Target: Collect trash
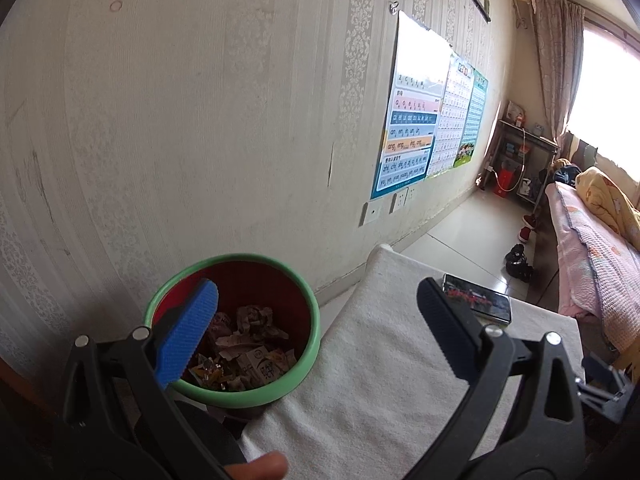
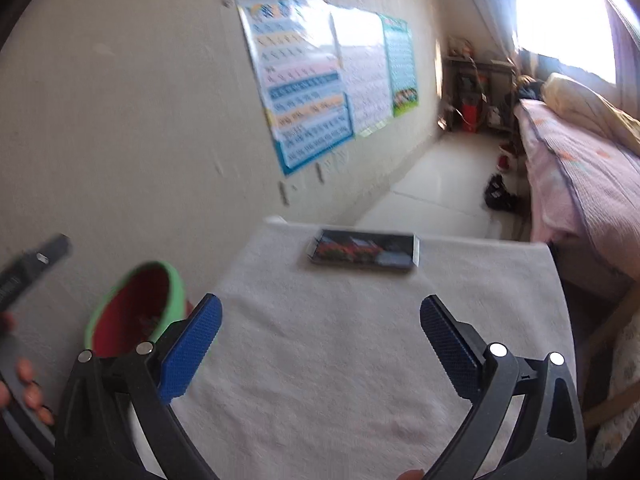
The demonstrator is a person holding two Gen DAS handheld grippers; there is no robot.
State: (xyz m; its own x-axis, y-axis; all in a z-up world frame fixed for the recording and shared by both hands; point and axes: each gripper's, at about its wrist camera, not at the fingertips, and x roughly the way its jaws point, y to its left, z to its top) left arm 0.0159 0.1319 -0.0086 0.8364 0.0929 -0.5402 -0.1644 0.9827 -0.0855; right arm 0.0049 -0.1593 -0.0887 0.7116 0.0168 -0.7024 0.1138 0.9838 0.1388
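A red trash bin with a green rim stands on the floor left of a table covered with a white towel. It holds crumpled paper and wrappers. My left gripper is open and empty, with its left finger over the bin's mouth and its right finger over the towel. In the right wrist view, my right gripper is open and empty above the towel. The bin shows at its left. No loose trash shows on the towel.
A phone with a lit screen lies at the table's far edge; it also shows in the right wrist view. A wallpapered wall with posters runs along the left. A bed stands at the right, shoes on the tiled floor.
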